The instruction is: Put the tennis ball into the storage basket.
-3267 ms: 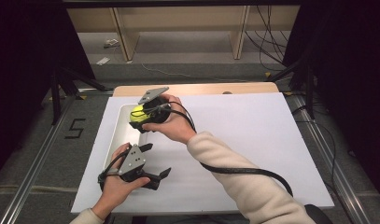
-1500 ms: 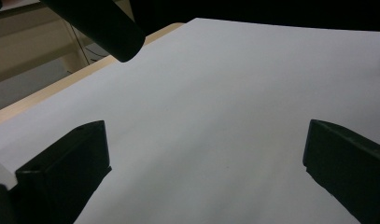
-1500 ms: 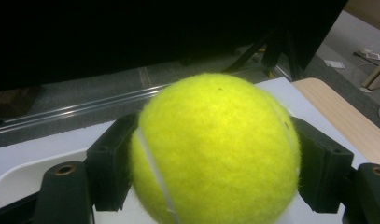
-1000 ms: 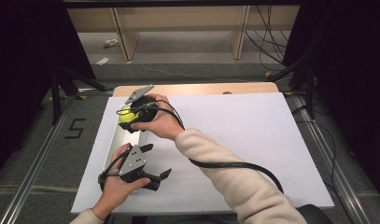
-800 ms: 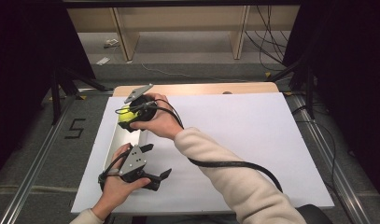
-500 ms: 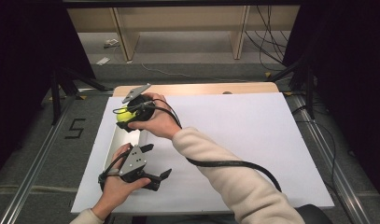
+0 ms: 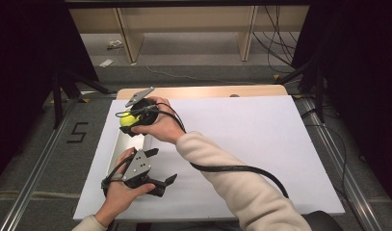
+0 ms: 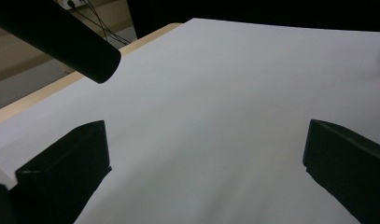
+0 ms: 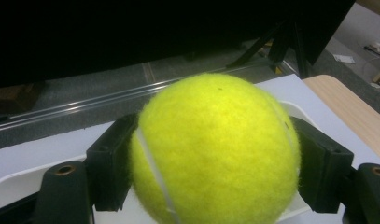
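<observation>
A white counter spreads across the high view, with a strip of bare wood along its far edge. Near its left edge lies a long, shallow white tray, set lengthwise toward the person. The person's right arm, in a cream sleeve, reaches diagonally across to the far end of that tray. There the right claw is clamped on a yellow tennis ball, held just above the tray's far end; in the right gripper view the ball sits squeezed between the two black jaws, with the tray's white rim below it. The left claw rests on the counter beside the tray's near end, well apart from the ball. Its jaws stand wide apart with nothing between them, as the left gripper view shows over bare white surface.
</observation>
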The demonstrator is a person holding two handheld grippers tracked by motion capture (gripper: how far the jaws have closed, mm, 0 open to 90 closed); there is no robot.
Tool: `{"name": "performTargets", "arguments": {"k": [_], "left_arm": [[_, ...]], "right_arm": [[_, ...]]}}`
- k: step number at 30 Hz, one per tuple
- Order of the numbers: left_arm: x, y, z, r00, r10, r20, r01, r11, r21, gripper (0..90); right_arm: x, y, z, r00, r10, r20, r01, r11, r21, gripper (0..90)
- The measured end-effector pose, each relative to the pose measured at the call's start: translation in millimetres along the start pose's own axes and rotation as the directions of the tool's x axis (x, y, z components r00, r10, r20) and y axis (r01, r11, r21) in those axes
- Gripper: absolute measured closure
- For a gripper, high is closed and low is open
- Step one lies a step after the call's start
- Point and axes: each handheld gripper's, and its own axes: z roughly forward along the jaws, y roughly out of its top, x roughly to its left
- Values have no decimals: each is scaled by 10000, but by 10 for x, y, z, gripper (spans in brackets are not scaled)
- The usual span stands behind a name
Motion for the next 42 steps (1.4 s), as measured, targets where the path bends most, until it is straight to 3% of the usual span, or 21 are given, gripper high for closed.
{"name": "performTargets", "arguments": {"k": [23, 38, 42], "left_arm": [[-6, 0, -1, 10000, 37, 47, -37, 10000, 36, 2], [-3, -6, -3, 10000, -40, 45, 39, 10000, 36, 2], [-8, -5, -1, 9999, 150, 2, -150, 9998, 88, 2]], "right_arm": [[-73, -73, 122, 9999, 69, 141, -75, 9991, 416, 258], [-71, -125, 227, 9999, 133, -36, -129, 9964, 836, 258], [-65, -115, 256, 9999, 119, -52, -114, 9962, 861, 258]]}}
